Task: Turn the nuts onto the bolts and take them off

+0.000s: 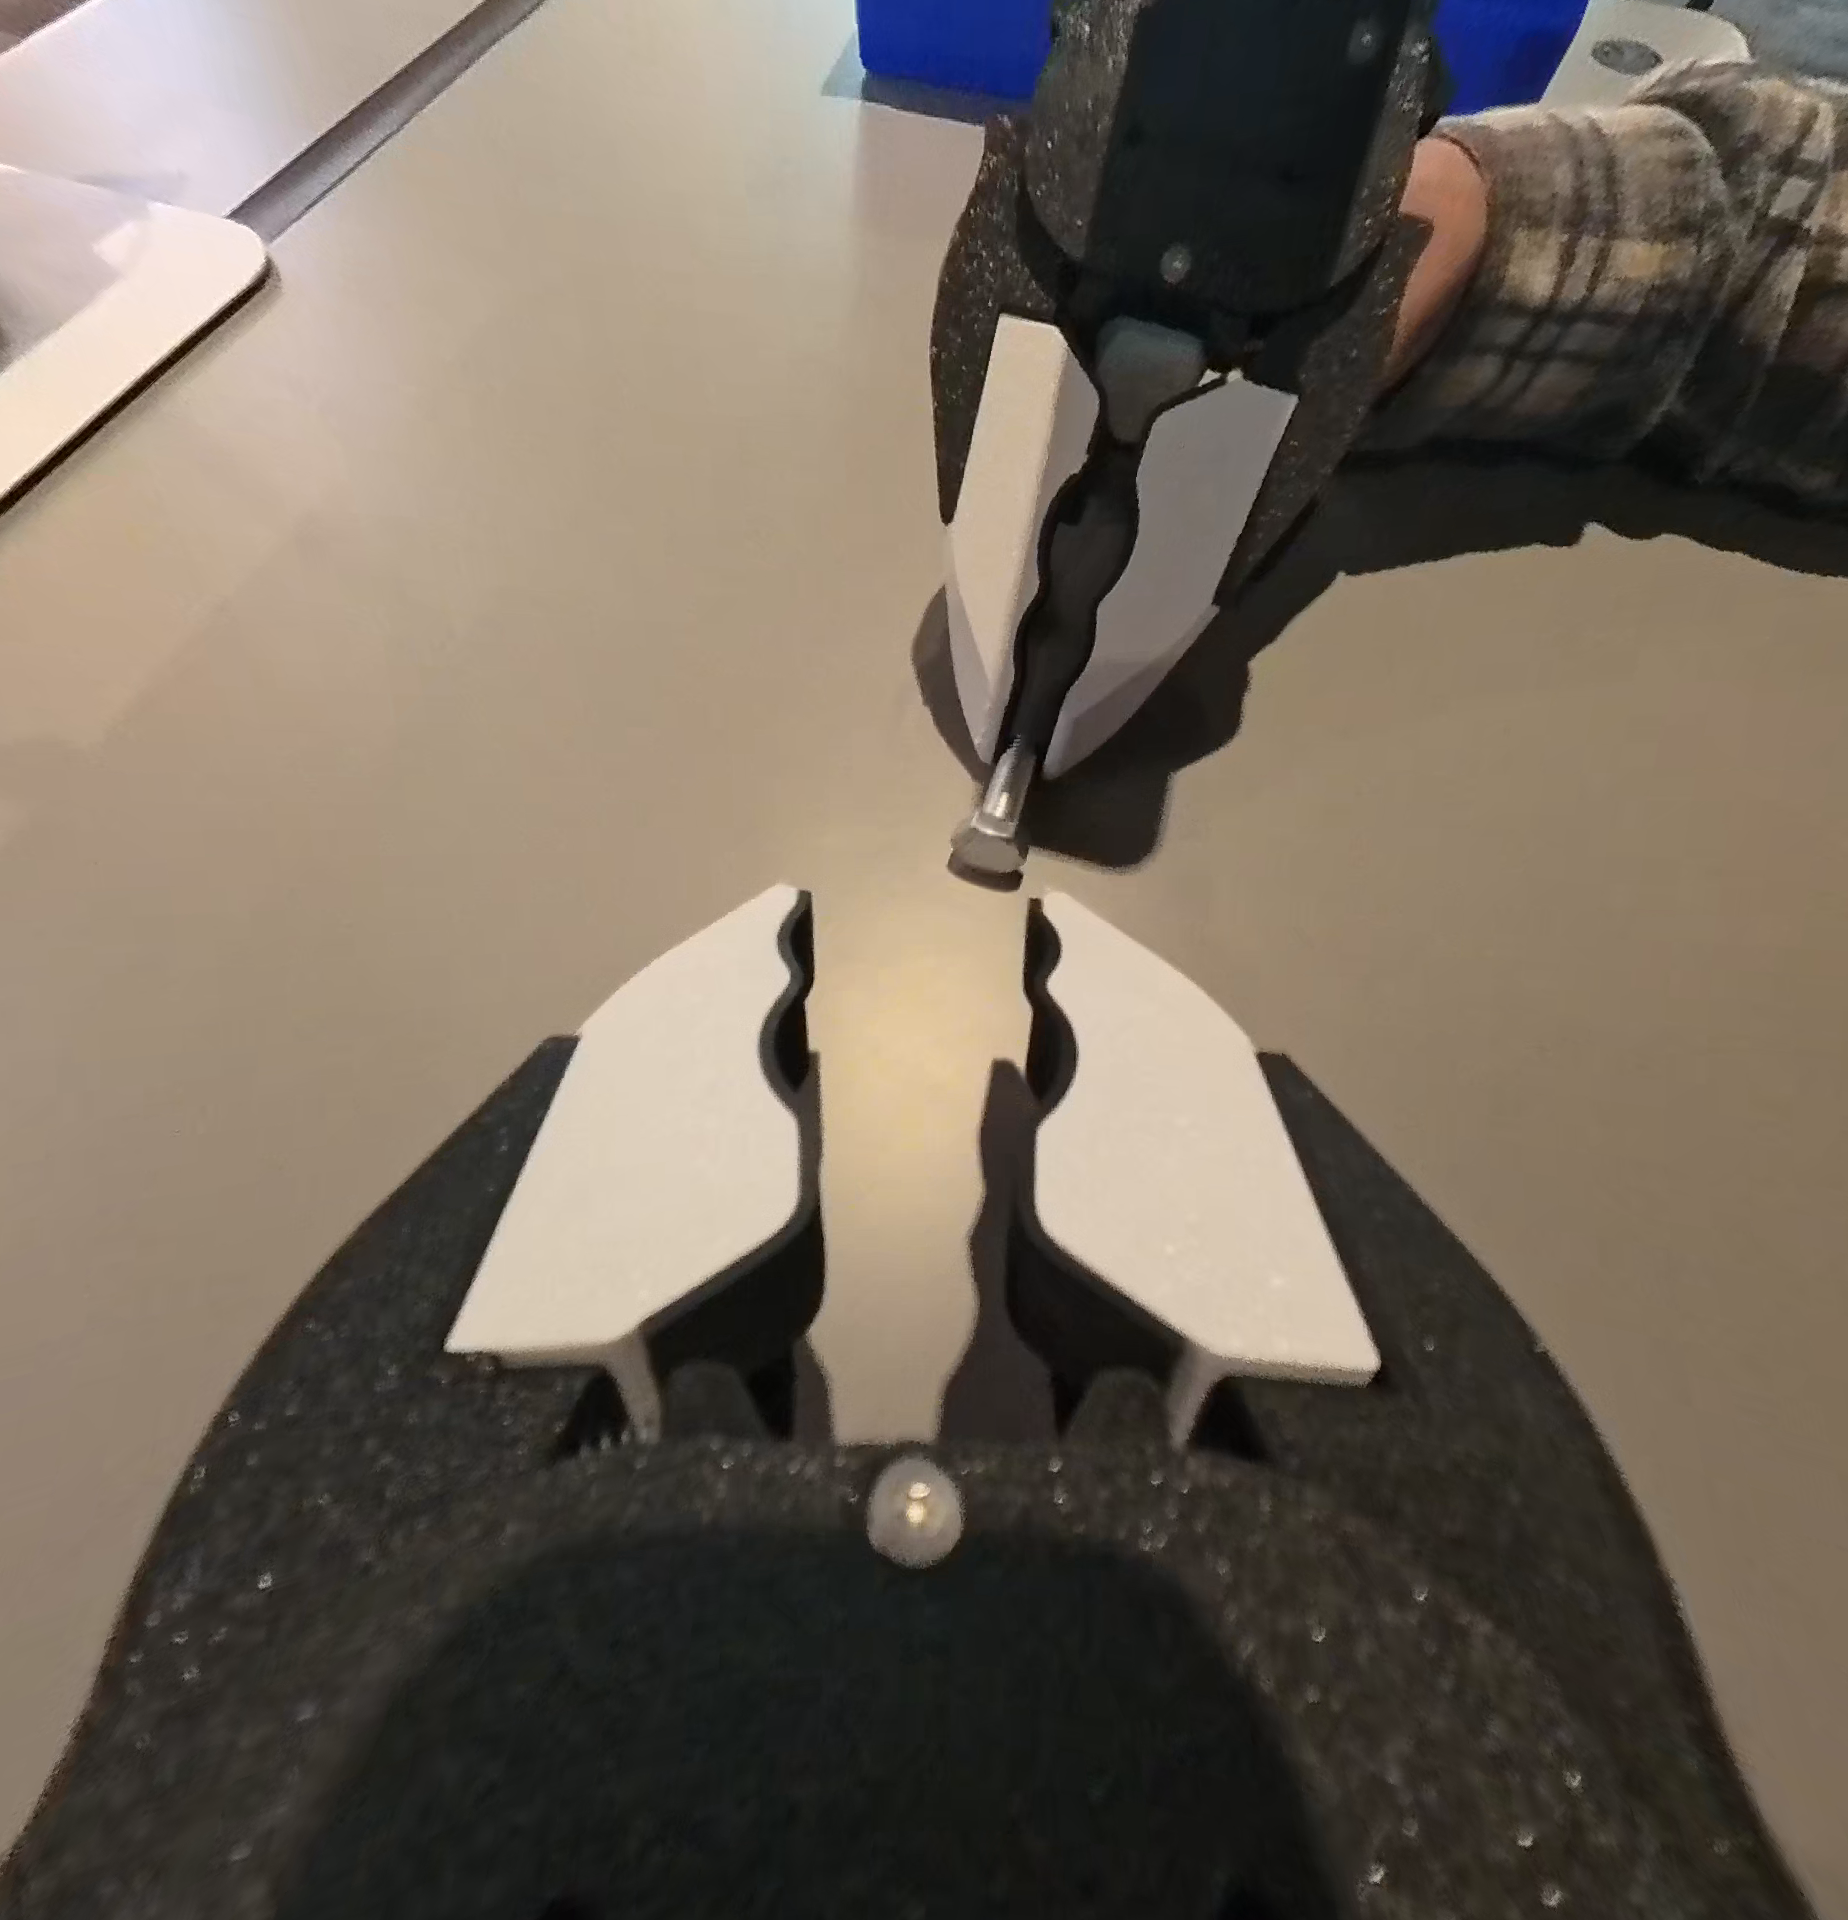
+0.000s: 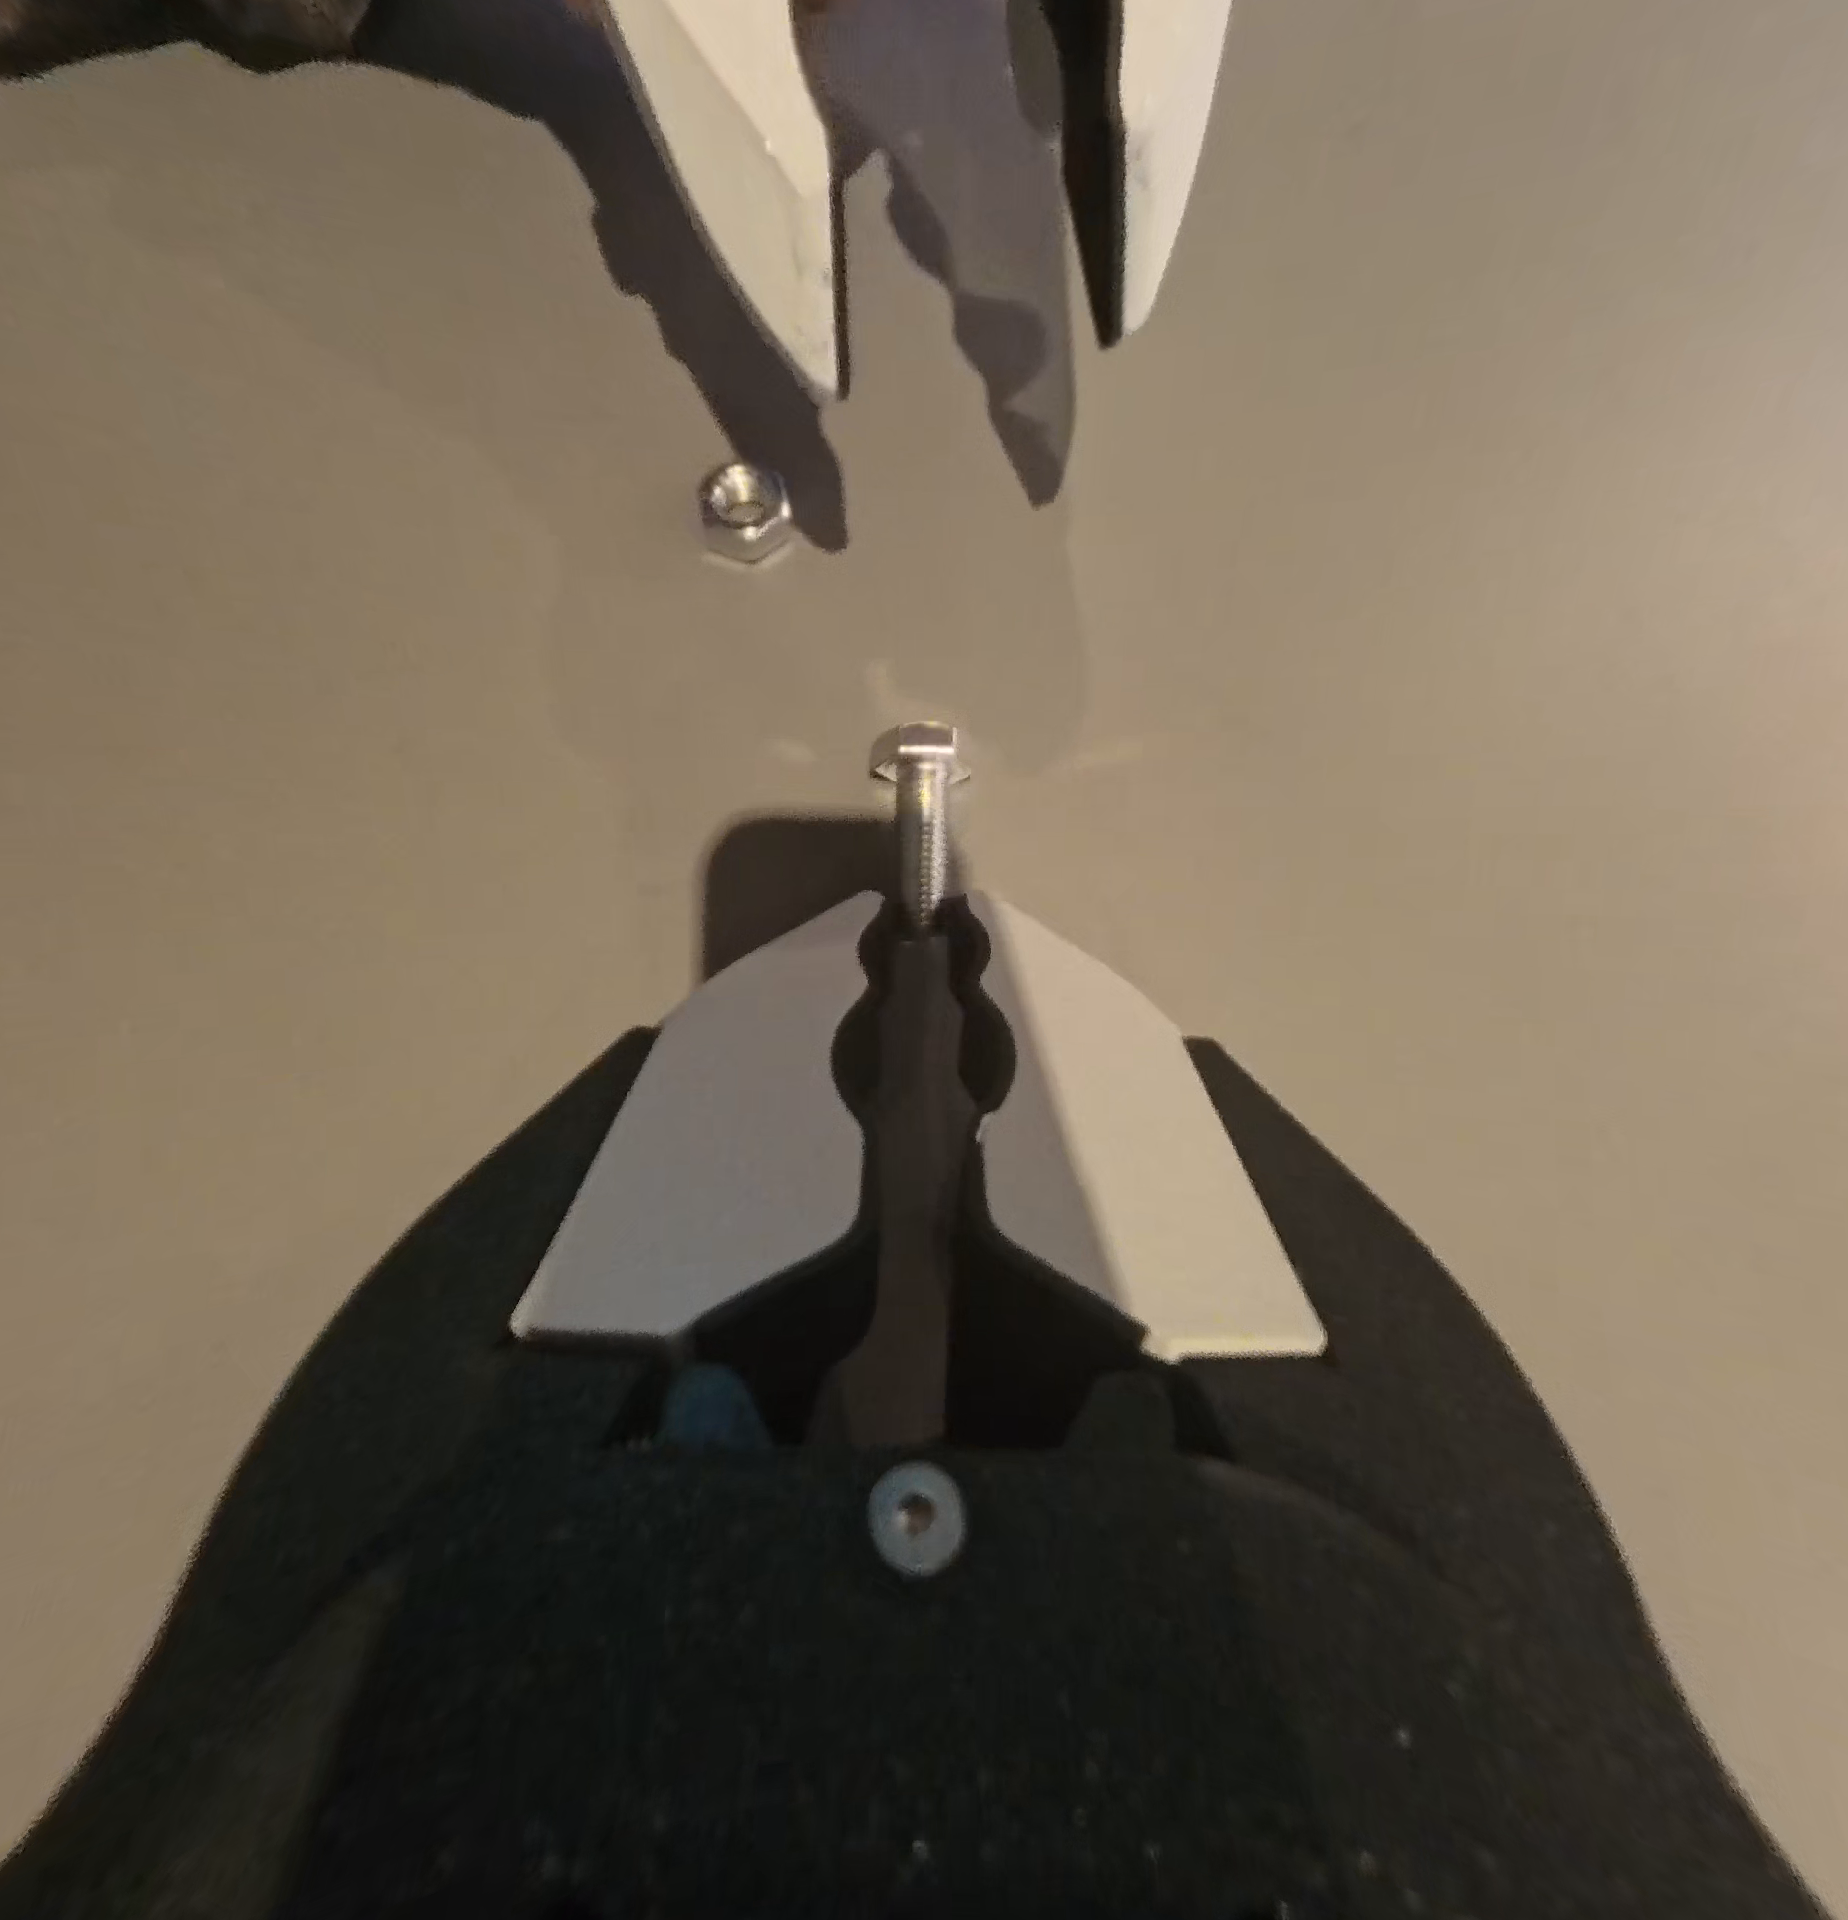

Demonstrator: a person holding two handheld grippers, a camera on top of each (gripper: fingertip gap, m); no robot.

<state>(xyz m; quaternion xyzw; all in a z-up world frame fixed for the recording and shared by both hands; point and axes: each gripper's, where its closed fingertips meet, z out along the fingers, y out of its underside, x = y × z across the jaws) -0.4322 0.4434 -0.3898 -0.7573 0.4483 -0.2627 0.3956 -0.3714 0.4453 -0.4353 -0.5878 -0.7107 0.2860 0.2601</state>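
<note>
Right wrist view: right hand-held gripper [image 2: 925,914] pinches bolt [image 2: 922,821]; nut [image 2: 743,512] lies apart.

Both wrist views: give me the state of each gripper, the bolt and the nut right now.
Left gripper: open, empty, above the table.
Right gripper: shut on the bolt's threaded end.
Bolt: held, head pointing out, no nut on it.
Nut: loose, flat on the table.
</note>
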